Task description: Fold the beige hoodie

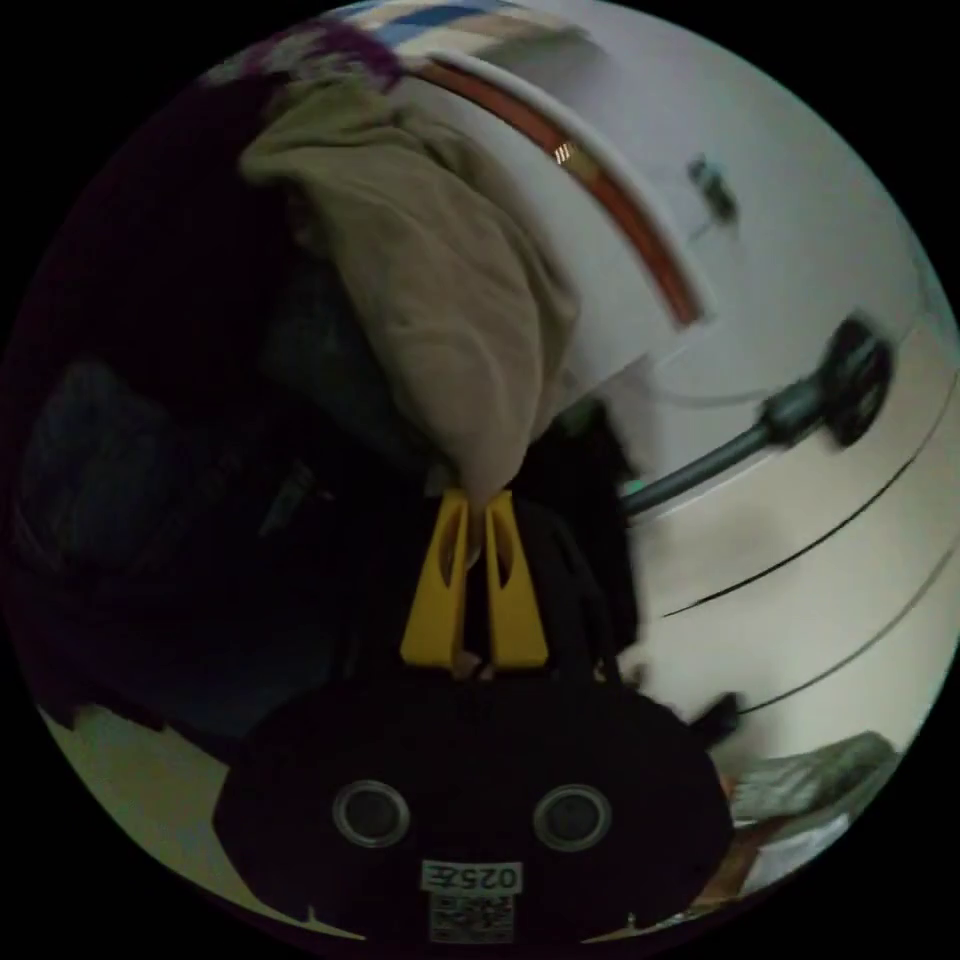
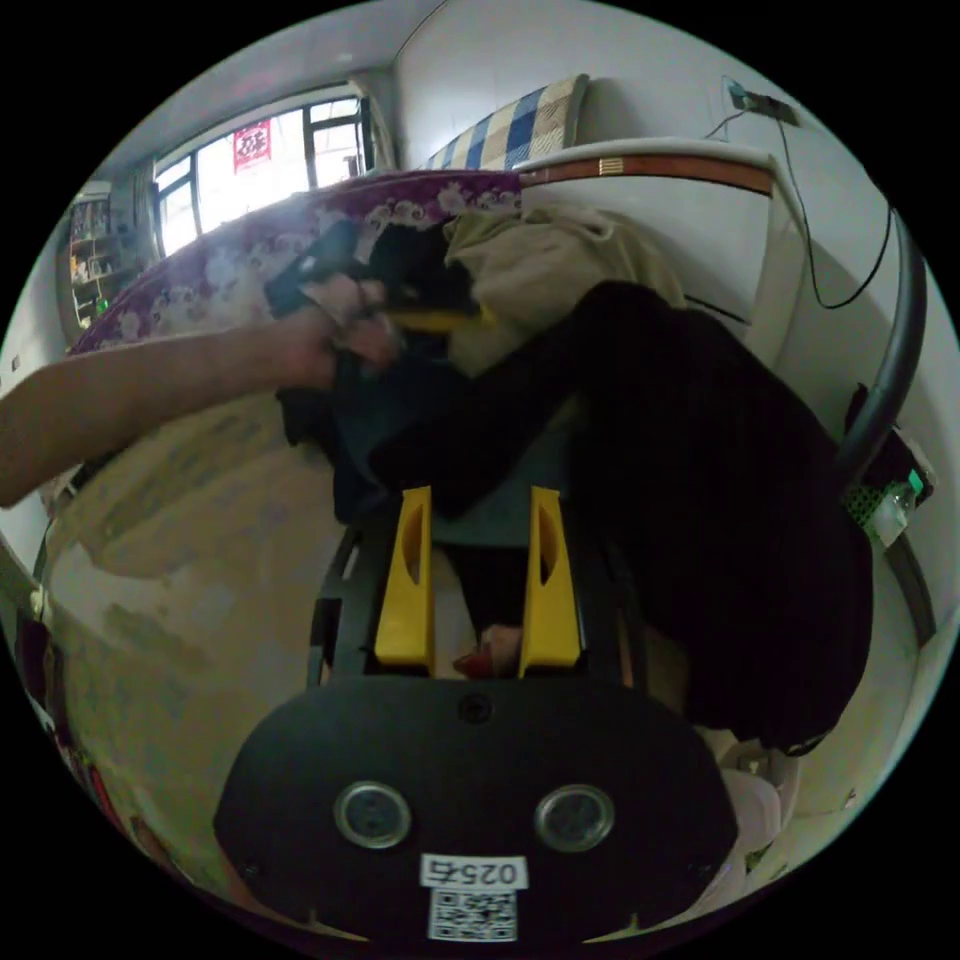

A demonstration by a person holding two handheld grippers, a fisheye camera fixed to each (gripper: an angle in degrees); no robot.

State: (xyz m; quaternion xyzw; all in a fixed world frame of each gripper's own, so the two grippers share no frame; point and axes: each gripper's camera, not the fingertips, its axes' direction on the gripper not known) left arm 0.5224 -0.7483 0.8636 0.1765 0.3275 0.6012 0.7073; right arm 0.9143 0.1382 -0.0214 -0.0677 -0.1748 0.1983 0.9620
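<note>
Pinching beige hoodie [image 1: 440,300], left claw [image 1: 478,497]

From my left gripper view the dark pile [image 1: 180,500] beside the hoodie [image 1: 440,300] is too dim for me to tell one garment from another. The hoodie's lower tip vanishes between my yellow jaws, and its top runs under purple cloth [image 1: 330,50]. The grey pole [image 1: 720,450] is smeared by motion. In my right gripper view a black garment [image 2: 700,480] covers most of the hoodie [image 2: 540,260], the arm [image 2: 140,390] is cut off at the edge, and the left gripper [image 2: 440,318] is half hidden by hand and cloth.
</note>
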